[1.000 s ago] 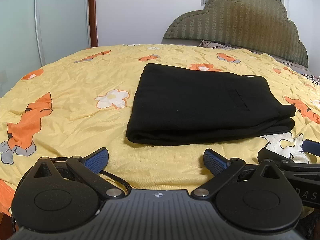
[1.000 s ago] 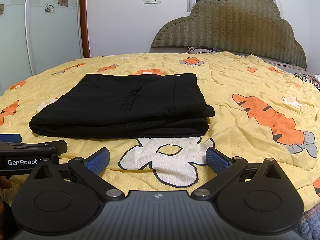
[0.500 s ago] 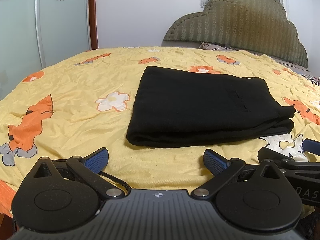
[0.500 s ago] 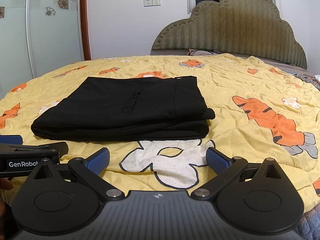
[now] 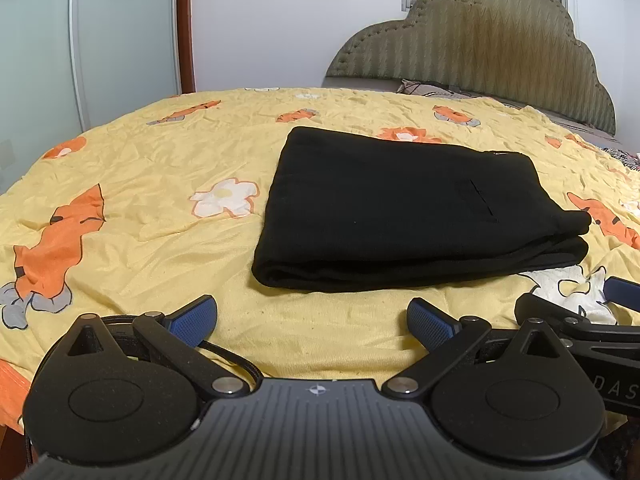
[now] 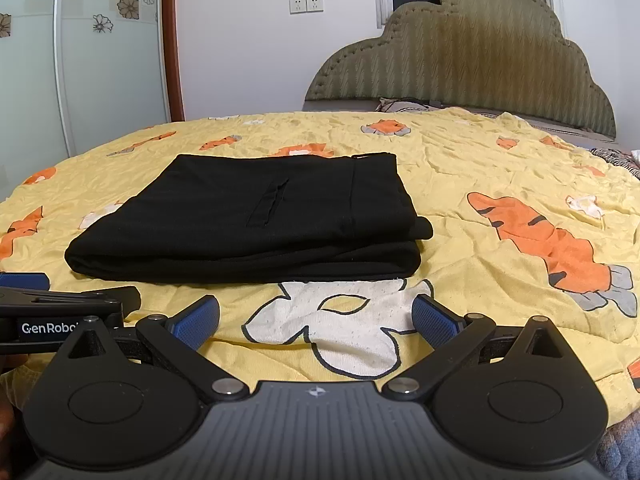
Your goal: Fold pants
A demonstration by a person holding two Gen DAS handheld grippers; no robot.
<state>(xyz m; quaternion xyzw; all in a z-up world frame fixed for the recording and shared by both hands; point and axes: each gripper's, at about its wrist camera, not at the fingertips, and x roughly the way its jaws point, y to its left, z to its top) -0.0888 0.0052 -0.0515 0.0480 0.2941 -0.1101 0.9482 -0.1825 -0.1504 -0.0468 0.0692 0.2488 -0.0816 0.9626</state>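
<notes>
Two tongs in view, both spread wide with nothing between the pads: left tongs [image 5: 313,318] and right tongs [image 6: 316,318], side by side, low over the near edge of the bed, short of the pants. Black pants [image 6: 248,218] lie folded into a thick flat rectangle on the yellow bedsheet [image 5: 132,184], stacked layers showing along the edge nearest the tongs; a slit pocket faces up. The pants' corner toward the right tongs bulges, upper layer overhanging the lower. A strip of bare sheet separates the pants from both tongs. Wide open sheet on every other side of the pants. Scalloped headboard [image 6: 460,60] stands well beyond the pants; a glass sliding door [image 5: 80,40] stands off to their left.
</notes>
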